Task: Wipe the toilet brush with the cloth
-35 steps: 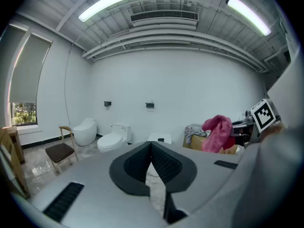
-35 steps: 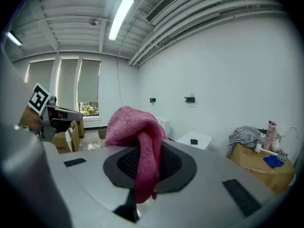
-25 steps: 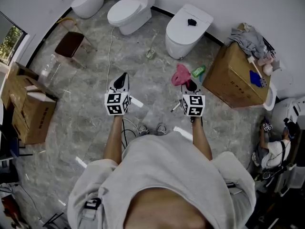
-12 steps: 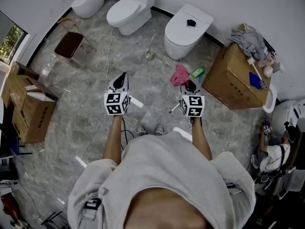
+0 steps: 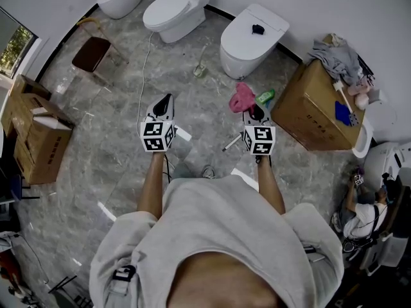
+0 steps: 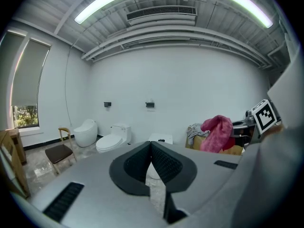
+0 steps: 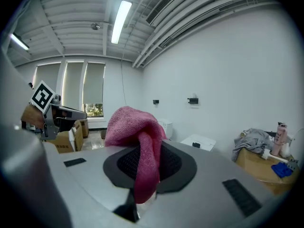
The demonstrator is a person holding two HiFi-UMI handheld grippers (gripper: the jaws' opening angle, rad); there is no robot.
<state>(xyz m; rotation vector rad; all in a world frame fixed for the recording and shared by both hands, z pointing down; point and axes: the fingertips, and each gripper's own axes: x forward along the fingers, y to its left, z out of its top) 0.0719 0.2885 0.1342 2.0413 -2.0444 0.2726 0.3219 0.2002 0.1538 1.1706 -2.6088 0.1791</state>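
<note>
here, pink fuzzy cloth (image 7: 133, 127) bunched and drooping, clenched in right gripper (image 5: 255, 115), left gripper (image 6: 151, 150) closed, empty

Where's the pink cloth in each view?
Head view: pink cloth right of centre, at the tip of the right claw.
Left gripper view: cloth at mid-right, past the jaws.
Right gripper view: cloth at centre, clamped between the jaws and draping down.
Shared landmark: flat-lidded toilet.
</note>
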